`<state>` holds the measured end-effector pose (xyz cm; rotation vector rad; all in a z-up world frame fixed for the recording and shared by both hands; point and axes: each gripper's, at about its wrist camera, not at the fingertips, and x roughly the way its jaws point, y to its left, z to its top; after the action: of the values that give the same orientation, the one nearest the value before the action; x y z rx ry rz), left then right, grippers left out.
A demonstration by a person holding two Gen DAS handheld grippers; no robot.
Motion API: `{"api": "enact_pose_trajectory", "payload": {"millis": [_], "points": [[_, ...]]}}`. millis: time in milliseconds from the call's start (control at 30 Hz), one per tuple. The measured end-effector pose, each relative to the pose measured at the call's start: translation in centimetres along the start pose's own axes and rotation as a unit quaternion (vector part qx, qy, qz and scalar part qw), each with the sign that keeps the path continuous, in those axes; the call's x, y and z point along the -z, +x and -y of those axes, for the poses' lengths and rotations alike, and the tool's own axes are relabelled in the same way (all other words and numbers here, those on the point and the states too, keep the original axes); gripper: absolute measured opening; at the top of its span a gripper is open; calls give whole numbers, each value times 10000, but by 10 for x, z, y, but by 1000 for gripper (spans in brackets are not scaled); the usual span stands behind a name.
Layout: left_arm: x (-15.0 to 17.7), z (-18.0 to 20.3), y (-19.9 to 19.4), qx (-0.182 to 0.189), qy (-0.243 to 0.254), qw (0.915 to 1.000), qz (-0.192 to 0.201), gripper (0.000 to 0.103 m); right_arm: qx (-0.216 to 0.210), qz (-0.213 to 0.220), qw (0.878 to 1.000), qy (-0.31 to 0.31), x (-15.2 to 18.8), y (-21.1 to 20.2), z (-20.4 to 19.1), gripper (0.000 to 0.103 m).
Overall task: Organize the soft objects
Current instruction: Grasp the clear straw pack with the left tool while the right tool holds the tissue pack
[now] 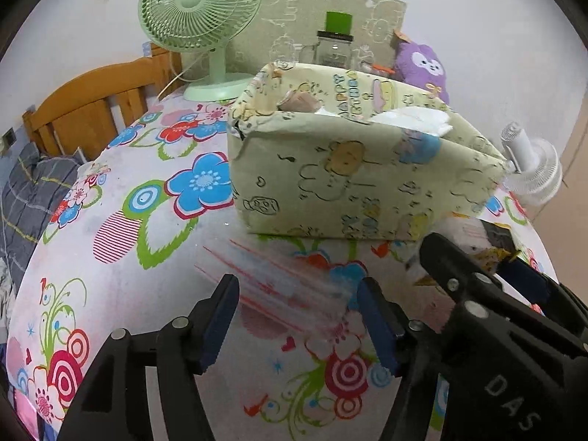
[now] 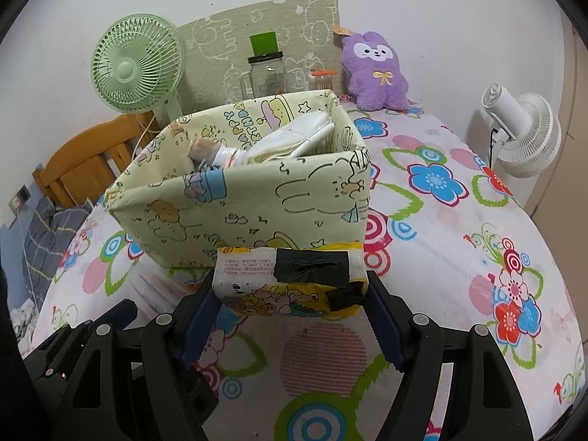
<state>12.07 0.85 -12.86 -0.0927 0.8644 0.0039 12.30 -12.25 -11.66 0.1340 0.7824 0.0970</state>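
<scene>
Yellow packet: tissue pack (image 2: pixel 290 279) sitting clamped at both short ends in the right claw (image 2: pixel 292 305), hovering just before the fabric box (image 2: pixel 235 198).
Handling: likely feeling light, squashy, slick-wrapped; gripping across the ends, gently.
Left claw (image 1: pixel 294 316): hanging wide apart, holding nothing, above the flowered sheet (image 1: pixel 139 257).
Right view only: showing the pack fully, plus white cloths (image 2: pixel 294 139) lying inside the box.
Left view only: glimpsing just the pack's corner.
</scene>
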Motion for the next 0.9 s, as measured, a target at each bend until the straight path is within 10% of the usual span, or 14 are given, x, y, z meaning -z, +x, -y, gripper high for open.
{"api": "enact_pose_trajectory", "payload": {"millis": [900], "points": [[9, -18, 14, -479, -129, 9985, -209, 70, -247, -356, 9988, -249, 9, 25, -18, 77]]}}
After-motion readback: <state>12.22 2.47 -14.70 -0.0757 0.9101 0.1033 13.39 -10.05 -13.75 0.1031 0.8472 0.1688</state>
